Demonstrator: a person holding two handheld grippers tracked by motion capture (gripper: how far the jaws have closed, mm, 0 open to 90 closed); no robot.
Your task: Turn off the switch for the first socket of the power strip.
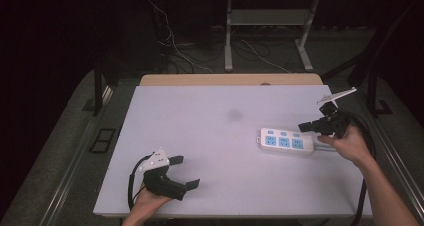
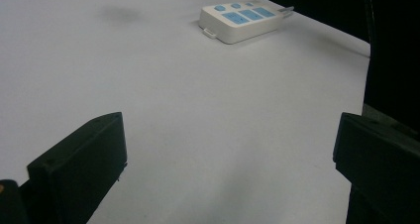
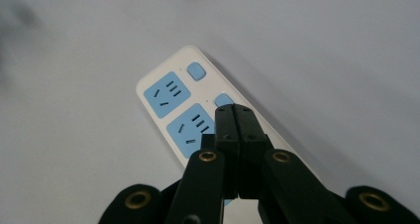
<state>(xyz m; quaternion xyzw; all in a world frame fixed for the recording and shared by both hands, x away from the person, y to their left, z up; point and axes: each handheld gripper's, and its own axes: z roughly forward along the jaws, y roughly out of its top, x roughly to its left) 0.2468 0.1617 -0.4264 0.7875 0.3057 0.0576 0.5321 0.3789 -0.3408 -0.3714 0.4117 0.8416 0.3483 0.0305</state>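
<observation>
A white power strip [image 1: 286, 142] with blue sockets and blue buttons lies flat on the right side of the white table [image 1: 200, 116]. My right gripper [image 1: 301, 127] is just above its right end, pointing left. In the right gripper view its jaws [image 3: 234, 110] are pressed together with nothing between them, over the middle socket of the strip [image 3: 171, 97]; I cannot tell whether they touch it. My left gripper [image 1: 186, 172] rests near the front left of the table, open and holding nothing. Its view [image 2: 230, 130] shows bare table between the jaws and the strip [image 2: 237, 21] far off.
A faint dark smudge [image 1: 234, 115] marks the table's middle. A wooden strip [image 1: 230, 79] borders the far edge. Behind the table are white desk legs [image 1: 228, 41] and loose cables [image 1: 175, 51] on the floor. The right gripper's black cable [image 1: 367, 136] hangs off the right edge.
</observation>
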